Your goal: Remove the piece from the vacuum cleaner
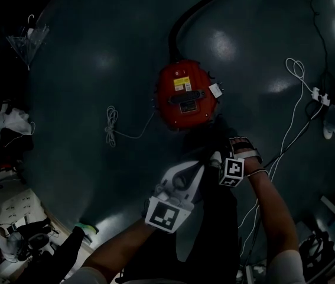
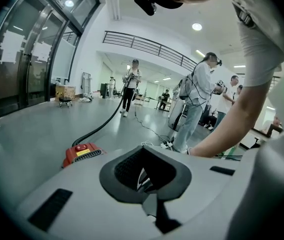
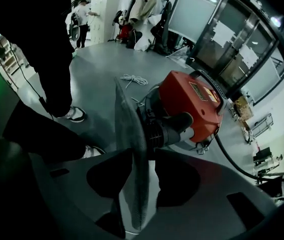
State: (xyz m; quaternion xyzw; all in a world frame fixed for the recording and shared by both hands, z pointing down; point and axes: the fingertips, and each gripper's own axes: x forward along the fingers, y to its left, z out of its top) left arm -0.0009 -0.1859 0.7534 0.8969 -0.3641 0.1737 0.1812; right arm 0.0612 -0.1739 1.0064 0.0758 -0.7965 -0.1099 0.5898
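Observation:
The red vacuum cleaner (image 1: 185, 96) sits on the dark floor, and its black hose (image 1: 185, 16) runs away to the top. It shows low at the left in the left gripper view (image 2: 81, 153). In the right gripper view the vacuum cleaner (image 3: 192, 101) lies on its side, with a black hose socket (image 3: 172, 129) facing me. A thin grey piece (image 3: 129, 129) stands edge-on between the jaws of my right gripper (image 3: 142, 179), which are open and stand apart from it. My left gripper (image 2: 144, 176) looks shut, beside the right gripper (image 1: 217, 158) just below the vacuum cleaner.
A coiled white cord (image 1: 111, 126) lies left of the vacuum cleaner. White cables and a power strip (image 1: 318, 96) are at the right. Clothes and clutter (image 1: 2, 129) line the left edge. Several people (image 2: 202, 99) stand further off. A person's shoe (image 3: 74, 114) is near.

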